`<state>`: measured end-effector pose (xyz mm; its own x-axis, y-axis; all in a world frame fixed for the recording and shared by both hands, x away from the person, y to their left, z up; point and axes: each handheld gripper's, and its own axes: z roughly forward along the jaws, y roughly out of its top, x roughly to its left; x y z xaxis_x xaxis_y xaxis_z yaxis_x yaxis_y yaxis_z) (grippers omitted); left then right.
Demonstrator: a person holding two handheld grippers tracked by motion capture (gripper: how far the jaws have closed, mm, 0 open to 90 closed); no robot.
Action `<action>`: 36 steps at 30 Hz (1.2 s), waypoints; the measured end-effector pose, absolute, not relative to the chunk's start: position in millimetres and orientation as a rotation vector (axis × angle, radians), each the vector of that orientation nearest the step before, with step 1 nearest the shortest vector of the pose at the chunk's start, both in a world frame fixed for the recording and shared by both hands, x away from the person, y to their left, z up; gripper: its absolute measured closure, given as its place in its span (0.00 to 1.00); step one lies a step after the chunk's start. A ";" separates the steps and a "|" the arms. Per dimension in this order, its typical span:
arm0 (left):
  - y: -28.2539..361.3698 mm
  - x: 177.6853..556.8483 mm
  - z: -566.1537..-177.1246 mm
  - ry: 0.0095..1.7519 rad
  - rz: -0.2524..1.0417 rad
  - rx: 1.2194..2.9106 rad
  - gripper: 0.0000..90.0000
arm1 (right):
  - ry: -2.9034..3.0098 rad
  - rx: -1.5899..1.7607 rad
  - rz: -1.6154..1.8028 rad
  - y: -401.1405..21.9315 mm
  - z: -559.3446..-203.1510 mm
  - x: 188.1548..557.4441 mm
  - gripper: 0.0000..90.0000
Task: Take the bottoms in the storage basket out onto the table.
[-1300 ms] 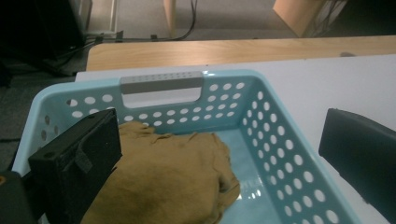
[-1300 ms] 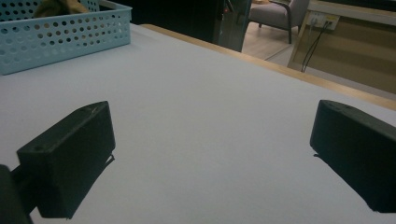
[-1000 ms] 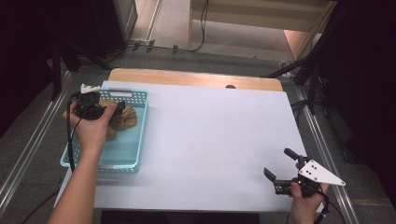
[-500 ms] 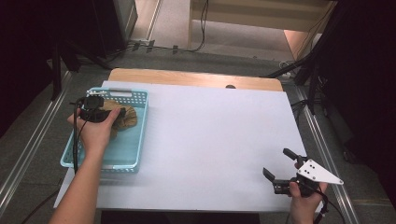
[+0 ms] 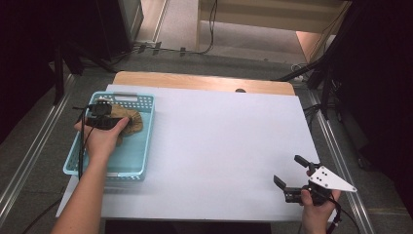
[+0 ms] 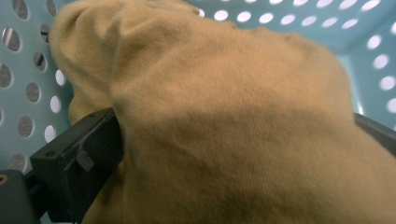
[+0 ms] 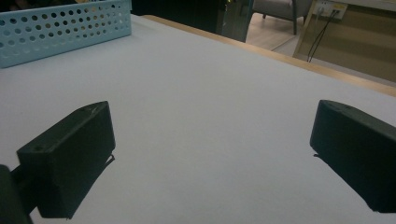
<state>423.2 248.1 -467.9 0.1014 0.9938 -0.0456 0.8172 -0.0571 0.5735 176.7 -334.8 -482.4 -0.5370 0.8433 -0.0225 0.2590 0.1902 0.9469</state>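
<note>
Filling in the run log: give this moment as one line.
left gripper: jaws around tan cloth in blue basket | right gripper: open, empty, over white table

Open white table ahead of the right tool; basket walls perhaps crowding the left tool.

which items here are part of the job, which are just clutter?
In the job:
- tan cloth, bunched in the basket
- light blue basket
- left gripper, jaws either side of the cloth

Not in the job:
- right gripper, open over bare table
- white table
- floor cables behind the table
</note>
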 end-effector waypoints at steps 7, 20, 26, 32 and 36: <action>245.7 425.7 -473.6 1.777 0.518 1.986 0.14 | 1.914 1.029 1.350 -334.0 -483.2 177.5 0.00; 243.1 422.1 -472.0 1.758 0.616 2.075 0.64 | 1.915 1.044 1.346 -334.4 -484.7 178.7 0.00; 247.6 420.9 -468.8 1.763 0.584 2.015 0.72 | 1.914 1.057 1.350 -336.7 -485.5 179.4 0.00; 248.7 417.7 -462.8 1.729 0.584 1.957 0.73 | 1.910 1.063 1.349 -337.7 -485.5 179.5 0.00; 249.3 416.0 -459.1 1.689 0.579 1.922 0.73 | 1.908 1.061 1.348 -338.6 -485.5 179.7 0.00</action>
<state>416.0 249.3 -459.1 0.1341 0.9908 -0.0167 0.7722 -0.0940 0.6283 179.7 -338.6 -485.5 -0.5243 0.8515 -0.0054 0.2793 0.1779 0.9436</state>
